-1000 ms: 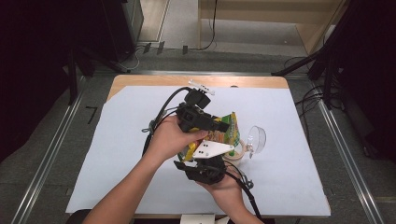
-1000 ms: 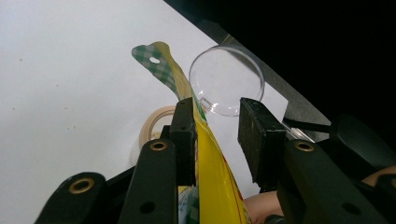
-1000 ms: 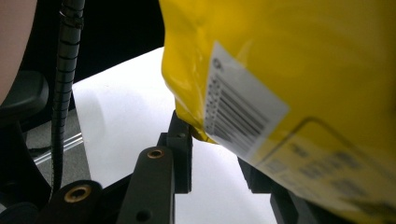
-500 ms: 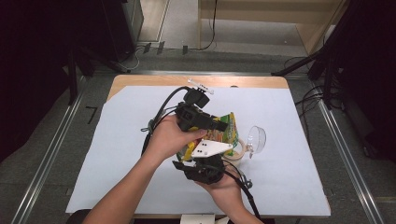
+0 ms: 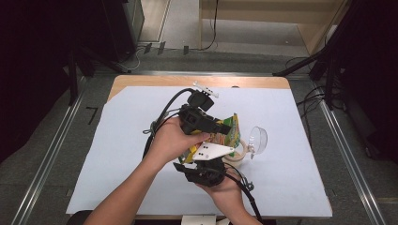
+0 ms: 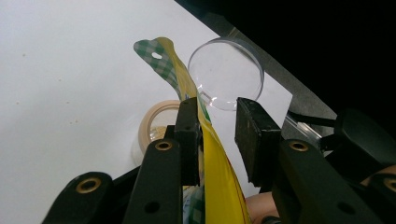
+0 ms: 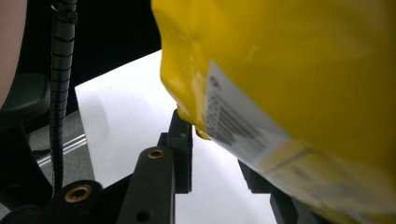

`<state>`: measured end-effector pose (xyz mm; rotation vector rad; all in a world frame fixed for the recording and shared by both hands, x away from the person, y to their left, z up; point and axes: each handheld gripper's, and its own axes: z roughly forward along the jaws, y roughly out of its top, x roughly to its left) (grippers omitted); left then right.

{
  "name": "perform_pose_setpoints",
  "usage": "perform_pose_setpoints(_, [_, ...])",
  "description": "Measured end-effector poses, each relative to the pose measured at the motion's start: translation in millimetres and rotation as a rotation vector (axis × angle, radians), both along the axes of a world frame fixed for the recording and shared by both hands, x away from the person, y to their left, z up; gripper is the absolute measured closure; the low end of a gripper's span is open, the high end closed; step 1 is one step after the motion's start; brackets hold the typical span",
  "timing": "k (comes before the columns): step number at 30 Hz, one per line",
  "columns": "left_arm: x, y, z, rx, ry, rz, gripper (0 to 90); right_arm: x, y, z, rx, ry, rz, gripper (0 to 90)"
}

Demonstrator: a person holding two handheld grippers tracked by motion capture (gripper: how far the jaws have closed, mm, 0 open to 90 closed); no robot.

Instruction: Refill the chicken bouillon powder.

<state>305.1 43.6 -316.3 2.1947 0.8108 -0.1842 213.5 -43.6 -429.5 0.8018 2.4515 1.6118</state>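
1. The left hand (image 5: 171,139) reaches in over the table (image 5: 117,140), its left gripper (image 6: 217,126) with jaws parted around a yellow packet (image 6: 217,177).
2. The right hand (image 5: 225,185), palm-up, raises the right gripper (image 7: 212,140); the packet hides its jaws, grip unclear.
3. A clear lid (image 5: 257,139) lies right.

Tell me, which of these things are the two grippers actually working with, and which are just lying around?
In use:
- yellow snack bag, tilted over the cup
- left gripper, its jaws open around the bag's top edge
- right gripper, at the bag's lower end
- clear cup under the bag

Lying about:
- clear round lid, beside the cup
- white sheet covering the table
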Motion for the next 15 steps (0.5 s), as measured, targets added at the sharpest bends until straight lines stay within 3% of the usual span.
perform_pose_setpoints(15, [1.9, 1.0, -1.4, -0.005, 0.004, 0.001, 71.2, 0.9, -0.5, 0.1, -0.008, -0.005, 0.001, 70.5])
